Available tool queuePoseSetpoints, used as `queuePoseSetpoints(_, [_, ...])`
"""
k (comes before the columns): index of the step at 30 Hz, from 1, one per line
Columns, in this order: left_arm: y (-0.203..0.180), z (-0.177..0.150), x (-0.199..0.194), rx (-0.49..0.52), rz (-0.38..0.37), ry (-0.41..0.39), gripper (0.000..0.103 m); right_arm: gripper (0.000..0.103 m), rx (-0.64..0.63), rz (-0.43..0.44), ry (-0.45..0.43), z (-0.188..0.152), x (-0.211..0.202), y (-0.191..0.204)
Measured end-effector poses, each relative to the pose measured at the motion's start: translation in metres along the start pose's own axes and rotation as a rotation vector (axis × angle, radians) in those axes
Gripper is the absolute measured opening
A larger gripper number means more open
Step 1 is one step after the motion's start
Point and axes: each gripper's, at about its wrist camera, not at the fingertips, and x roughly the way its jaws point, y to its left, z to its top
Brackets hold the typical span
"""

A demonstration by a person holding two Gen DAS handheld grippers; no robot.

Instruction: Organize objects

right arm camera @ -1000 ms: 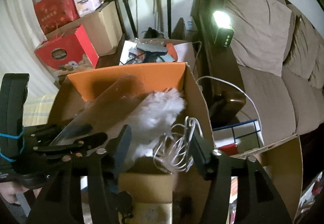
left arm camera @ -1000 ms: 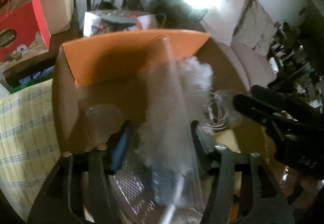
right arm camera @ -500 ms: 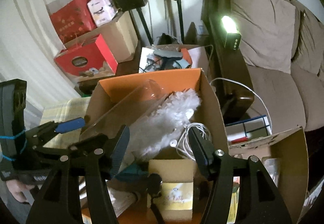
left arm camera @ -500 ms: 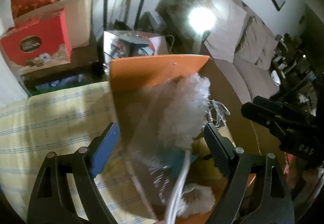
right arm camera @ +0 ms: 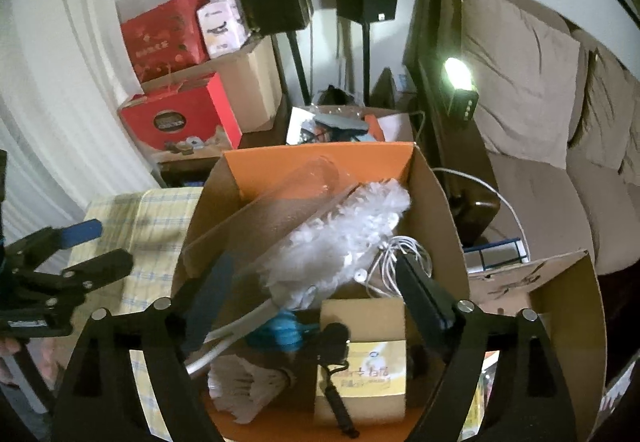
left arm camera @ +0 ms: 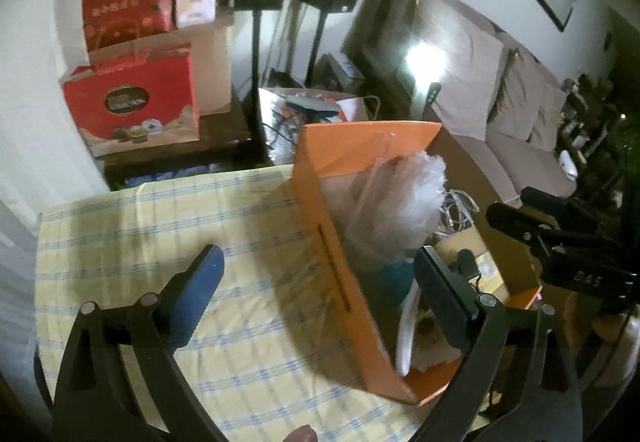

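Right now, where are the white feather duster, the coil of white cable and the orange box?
white feather duster (right arm camera: 344, 230), right wrist view, middle of its fluffy head.
coil of white cable (right arm camera: 394, 256), right wrist view, on the loops.
orange box (left arm camera: 340, 286), left wrist view, its outer side wall.

Left gripper (left arm camera: 320, 282), right gripper (right arm camera: 310, 290): agape

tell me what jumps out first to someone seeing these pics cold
The open orange cardboard box dominates, with a fluffy white duster lying diagonally inside it beside a clear plastic sleeve and a coiled white cable. The box sits on a yellow checked tablecloth, over which the left hand-held gripper hovers, open and empty. Behind, a glaring bright lamp sits by the beige sofa.
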Motion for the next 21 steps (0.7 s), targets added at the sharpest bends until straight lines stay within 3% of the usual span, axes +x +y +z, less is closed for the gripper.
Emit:
queuePoseSetpoints(5, [0.007, -0.014, -0.011, 0.002, 0.030, -0.007, 0.096, 0.095, -0.002, 0.010, -0.023, -0.010, -0.003, 0.013])
queuePoseSetpoints(7, [0.013, -0.020, -0.015, -0.003, 0.052, -0.010, 0.097, 0.103, -0.003, 0.009, -0.035, -0.013, -0.005, 0.017])
queuePoseSetpoints(18, [0.038, -0.064, -0.052, -0.030, 0.206, -0.114, 0.103, 0.103, -0.045, -0.033, -0.100, -0.042, -0.020, 0.049])
queuePoseSetpoints(21, [0.042, -0.075, -0.062, -0.035, 0.219, -0.127, 0.103, 0.103, -0.057, -0.044, -0.129, -0.053, -0.026, 0.059])
